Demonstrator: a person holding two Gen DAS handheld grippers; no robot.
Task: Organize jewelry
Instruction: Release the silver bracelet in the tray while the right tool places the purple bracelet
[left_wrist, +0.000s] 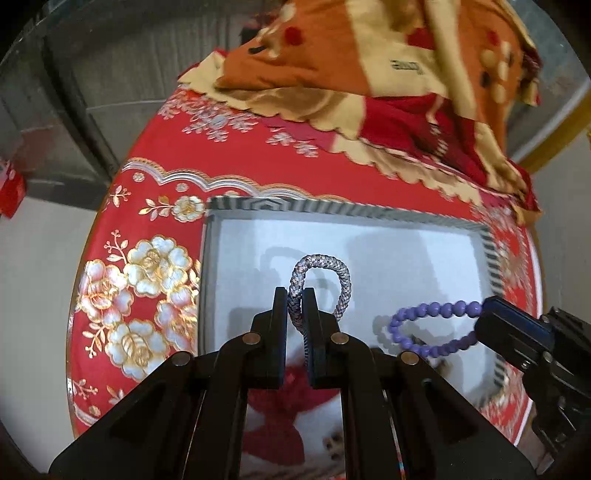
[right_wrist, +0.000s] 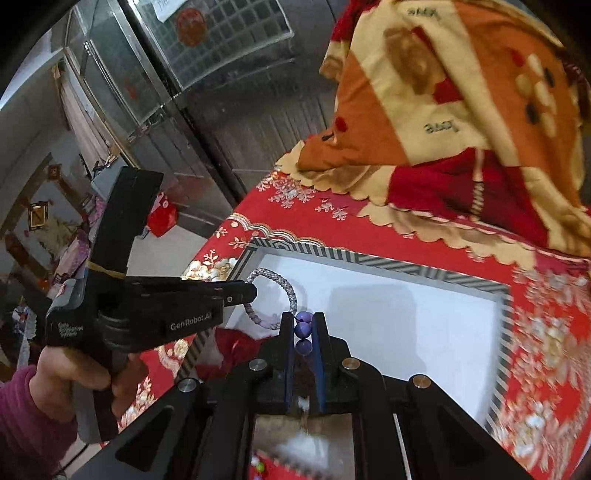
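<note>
The white floor of the box (left_wrist: 406, 251) is left bare across its far and right parts, so free passage is offered there. The near left part is taken up by the grey braided bracelet (left_wrist: 321, 266) and the purple bead bracelet (left_wrist: 436, 308), each hung from shut jaws. Beyond the box, the worktop (left_wrist: 155, 155) is blocked by a heaped blanket (left_wrist: 369, 55).
</note>
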